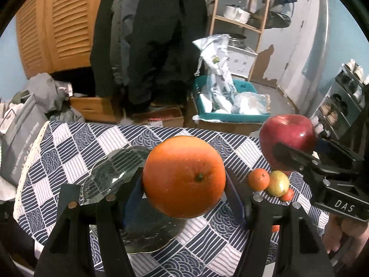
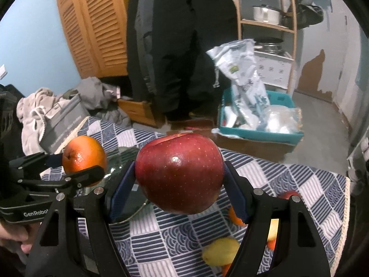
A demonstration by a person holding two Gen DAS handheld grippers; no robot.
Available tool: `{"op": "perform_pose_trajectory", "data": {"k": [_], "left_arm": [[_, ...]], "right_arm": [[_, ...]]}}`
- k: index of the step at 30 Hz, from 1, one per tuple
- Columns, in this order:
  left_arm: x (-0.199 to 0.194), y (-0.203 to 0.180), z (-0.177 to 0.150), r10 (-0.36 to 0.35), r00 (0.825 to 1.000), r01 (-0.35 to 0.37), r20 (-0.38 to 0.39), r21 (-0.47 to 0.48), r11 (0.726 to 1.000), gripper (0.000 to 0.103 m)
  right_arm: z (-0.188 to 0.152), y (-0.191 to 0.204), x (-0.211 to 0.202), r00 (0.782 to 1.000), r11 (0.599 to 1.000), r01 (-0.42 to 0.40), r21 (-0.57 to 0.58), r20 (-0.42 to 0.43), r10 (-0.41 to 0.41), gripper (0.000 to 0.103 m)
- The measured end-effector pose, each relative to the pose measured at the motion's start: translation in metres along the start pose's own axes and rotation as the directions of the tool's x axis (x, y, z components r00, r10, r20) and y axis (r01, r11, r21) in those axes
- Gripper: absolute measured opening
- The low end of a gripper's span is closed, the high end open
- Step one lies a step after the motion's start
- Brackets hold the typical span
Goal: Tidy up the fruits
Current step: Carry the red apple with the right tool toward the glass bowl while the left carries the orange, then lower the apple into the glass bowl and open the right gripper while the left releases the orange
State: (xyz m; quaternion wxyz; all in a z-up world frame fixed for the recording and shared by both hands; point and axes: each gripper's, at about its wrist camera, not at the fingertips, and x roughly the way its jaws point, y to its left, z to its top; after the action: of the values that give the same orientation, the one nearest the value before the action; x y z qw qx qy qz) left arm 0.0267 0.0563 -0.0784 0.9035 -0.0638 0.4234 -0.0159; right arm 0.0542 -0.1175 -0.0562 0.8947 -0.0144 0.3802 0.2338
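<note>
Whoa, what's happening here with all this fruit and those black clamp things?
A person is sorting fruit with a hand-held claw in each hand. The left claw grips a big orange, lifted over a glass plate on the checked tablecloth. The right claw holds a red apple in the air. Smaller fruits sit on the cloth, not yet picked up.

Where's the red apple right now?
The red apple is held off the table in the right gripper, centre of the right wrist view, right of the orange and the glass plate.

A table in blue-and-white patterned cloth (image 1: 69, 143) bears a glass plate (image 1: 110, 173) and small fruits (image 1: 268, 182).
</note>
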Motion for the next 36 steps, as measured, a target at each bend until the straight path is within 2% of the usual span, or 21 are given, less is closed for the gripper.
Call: {"op": "perform_pose_trajectory", "data": {"k": [9, 17, 26, 36], "left_arm": [[0.015, 0.035, -0.01, 0.046, 0.998, -0.049, -0.045, -0.059, 0.997, 0.068], [0.033, 0.068, -0.025, 0.094, 0.991, -0.103, -0.093, -0.096, 0.99, 0.068], [0.068, 0.104, -0.053, 0.128, 0.971, -0.158, -0.203, -0.141, 0.977, 0.068], [0.097, 0.118, -0.077, 0.135, 0.945, -0.185, -0.299, -0.145, 0.972, 0.068]], "right_arm": [[0.002, 0.027, 0.042, 0.996, 0.998, -0.058, -0.026, -0.064, 0.056, 0.075], [-0.006, 0.049, 0.088, 0.984, 0.993, -0.108, -0.043, -0.15, 0.101, 0.075], [-0.022, 0.078, 0.136, 0.957, 0.986, -0.141, -0.087, -0.268, 0.113, 0.075], [-0.046, 0.093, 0.169, 0.921, 0.98, -0.161, -0.121, -0.375, 0.105, 0.075]]}}
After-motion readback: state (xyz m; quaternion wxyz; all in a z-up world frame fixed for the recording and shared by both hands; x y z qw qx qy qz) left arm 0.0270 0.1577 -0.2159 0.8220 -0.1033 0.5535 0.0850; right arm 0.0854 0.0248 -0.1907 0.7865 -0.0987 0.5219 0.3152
